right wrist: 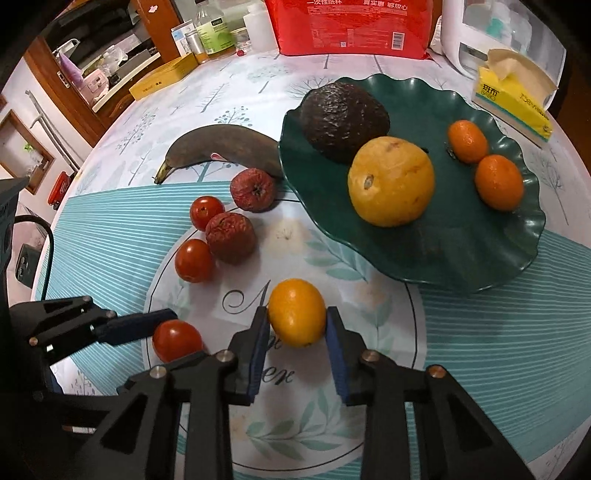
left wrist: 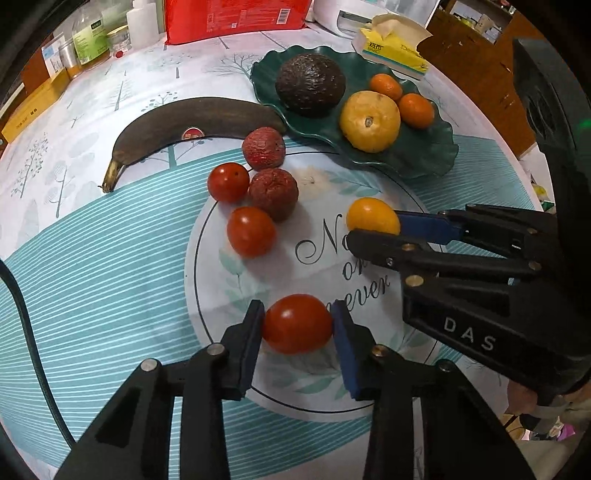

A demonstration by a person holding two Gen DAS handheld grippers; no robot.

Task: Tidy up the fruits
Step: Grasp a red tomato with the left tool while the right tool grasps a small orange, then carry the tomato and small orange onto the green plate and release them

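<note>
My left gripper point(left wrist: 297, 325) is shut on a red tomato point(left wrist: 296, 324), low over the tablecloth; it also shows in the right wrist view point(right wrist: 176, 340). My right gripper point(right wrist: 296, 314) is shut on a small orange citrus point(right wrist: 296, 312), seen from the left wrist too point(left wrist: 372, 216). A dark green wavy plate point(right wrist: 480, 254) holds an avocado point(right wrist: 343, 120), a large yellow fruit point(right wrist: 391, 181) and two small oranges point(right wrist: 467, 140). On the cloth lie a blackened banana point(left wrist: 195, 122), two tomatoes point(left wrist: 251, 230) and two wrinkled red fruits point(left wrist: 273, 194).
A red package point(right wrist: 351, 26), bottles and jars point(right wrist: 214, 33), a yellow box point(right wrist: 162, 79) and a yellow tissue box point(right wrist: 513, 96) stand along the far table edge. A white appliance point(right wrist: 458, 40) stands at the back right. A black cable point(left wrist: 33, 339) runs on the left.
</note>
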